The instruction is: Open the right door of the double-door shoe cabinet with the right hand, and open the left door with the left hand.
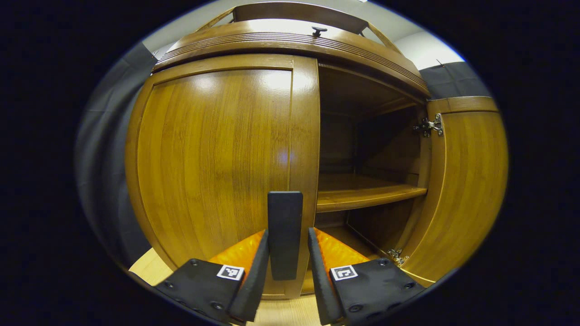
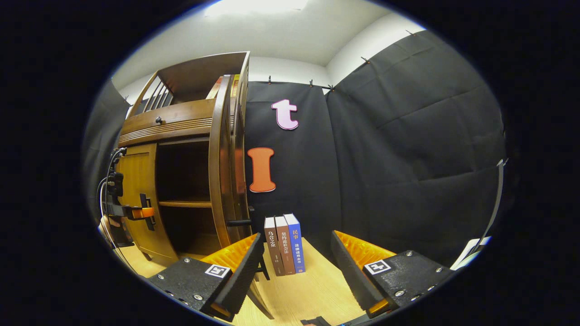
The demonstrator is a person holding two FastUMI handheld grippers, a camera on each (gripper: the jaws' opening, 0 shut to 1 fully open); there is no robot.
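Left gripper (image 1: 286, 258) is standing in the left gripper view with its two fingers parted around the flat dark upright handle (image 1: 284, 233) of the cabinet's left door; the handle is sitting in the gap, and whether either pad is pressing on it I cannot tell. That glossy brown wooden left door (image 1: 217, 163) is lying shut, spreading from 9 o'clock to the centre. At 3 o'clock the matching wooden right door (image 1: 466, 190) is swinging wide open on its metal hinges (image 1: 430, 125). Between the two doors the brown double-door shoe cabinet (image 1: 290, 40) is showing a dark interior with one bare wooden shelf (image 1: 362, 192) across it; nothing is showing on the shelf. A small dark knob (image 1: 319, 31) is sitting at 12 o'clock on the drawer front above.

Right gripper (image 2: 294, 267), in the right gripper view, is hanging with its fingers spread wide and touching nothing, well apart from the cabinet. At 9 o'clock the cabinet is standing with its right door edge-on and open, its dark handle (image 2: 239, 222) sticking out. Three upright books, two brown and one blue (image 2: 284, 244), are standing near 6 o'clock on the pale wooden floor (image 2: 312, 290), just beside the open door. At 9 o'clock the left gripper is sitting at the shut left door, a hand (image 2: 110, 222) behind it.
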